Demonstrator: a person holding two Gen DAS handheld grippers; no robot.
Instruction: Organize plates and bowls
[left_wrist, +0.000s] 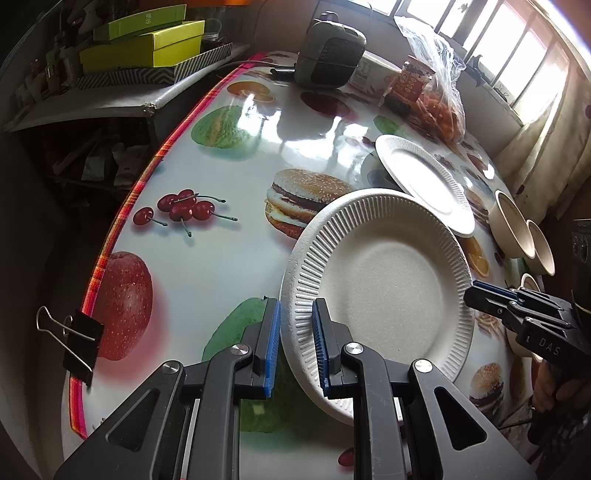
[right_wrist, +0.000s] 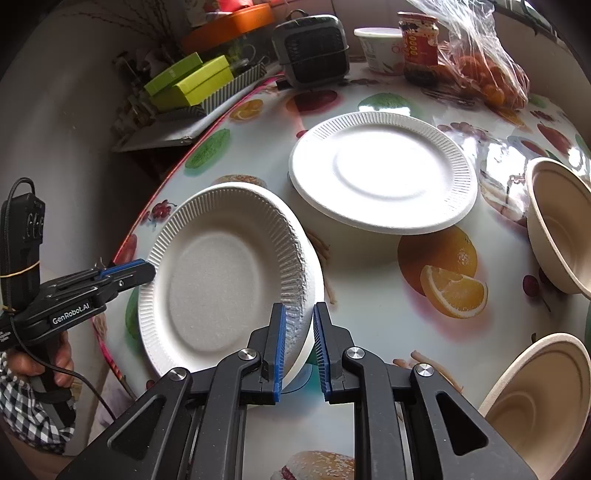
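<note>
A white paper plate with a ribbed rim is held between both grippers, tilted a little above the fruit-print table. My left gripper is shut on its near-left rim. From the other side, my right gripper is shut on the opposite rim of the same plate. In each wrist view the other gripper shows at the plate's far edge: the right gripper and the left gripper. A second paper plate lies further back. Two tan bowls stand at the right.
At the table's back are a grey heater, a white tub, a red-labelled jar and a bag of oranges. A binder clip grips the table's left edge. Green boxes sit on a side shelf.
</note>
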